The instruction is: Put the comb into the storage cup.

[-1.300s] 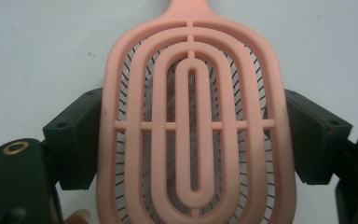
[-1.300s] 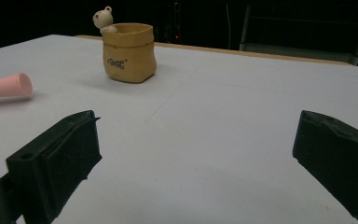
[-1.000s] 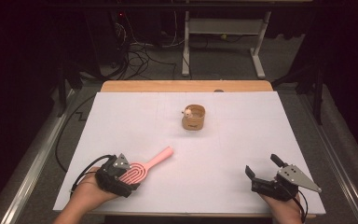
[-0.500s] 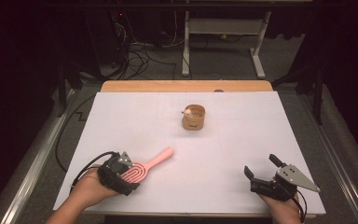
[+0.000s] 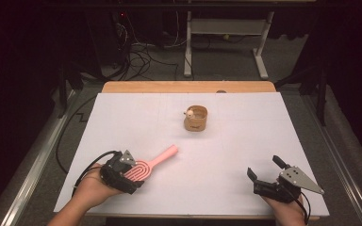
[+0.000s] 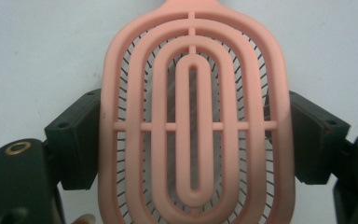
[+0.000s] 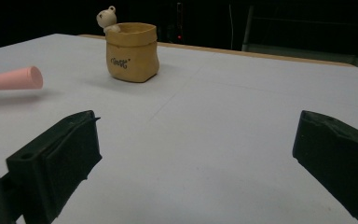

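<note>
While the left gripper (image 5: 131, 175) sits at the near left corner of the table (image 5: 245, 141), its jaws bracket the oval head of the pink hairbrush (image 6: 193, 121), one black pad against each long side of the head. The grip reads as closed on the brush head. Compared with a second ago the left hand has drawn slightly toward the near edge and the brush has travelled with it, handle pointing up and right toward the table centre. Judgement: the brush is secured and could be lifted next.

The right gripper (image 5: 266, 175) rests near the right front corner, jaws spread wide, holding nothing; no change there.

Farther out, a small tan pouch-shaped cup (image 7: 132, 51) stands upright near the middle of the far half. A little white bear figure (image 7: 106, 18) peeks over its rim; other contents cannot be made out.
</note>
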A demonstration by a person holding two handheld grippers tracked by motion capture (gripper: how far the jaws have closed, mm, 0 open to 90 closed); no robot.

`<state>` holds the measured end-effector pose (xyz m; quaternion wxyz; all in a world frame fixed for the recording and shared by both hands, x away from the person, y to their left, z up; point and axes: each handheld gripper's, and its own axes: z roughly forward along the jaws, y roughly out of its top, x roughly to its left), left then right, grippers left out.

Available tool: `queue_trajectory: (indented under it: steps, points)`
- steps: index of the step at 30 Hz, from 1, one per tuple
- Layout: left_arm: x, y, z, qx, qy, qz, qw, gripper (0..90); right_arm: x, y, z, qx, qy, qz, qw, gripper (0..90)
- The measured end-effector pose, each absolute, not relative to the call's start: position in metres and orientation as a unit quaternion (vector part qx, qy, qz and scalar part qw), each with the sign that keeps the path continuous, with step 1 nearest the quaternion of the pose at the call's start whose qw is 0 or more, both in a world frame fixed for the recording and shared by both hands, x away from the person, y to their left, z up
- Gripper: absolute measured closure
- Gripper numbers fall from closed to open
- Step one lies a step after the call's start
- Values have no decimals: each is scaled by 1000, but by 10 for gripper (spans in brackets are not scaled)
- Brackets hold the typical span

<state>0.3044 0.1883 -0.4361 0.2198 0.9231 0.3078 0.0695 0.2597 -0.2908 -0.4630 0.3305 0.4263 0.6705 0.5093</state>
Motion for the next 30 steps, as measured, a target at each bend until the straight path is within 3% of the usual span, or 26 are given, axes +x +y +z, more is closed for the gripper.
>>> queue_trajectory:
  steps: [30]
  points:
    - [325,98,-403,942,231,63,234,182,292,-243,-456,345,735,468,348,17]
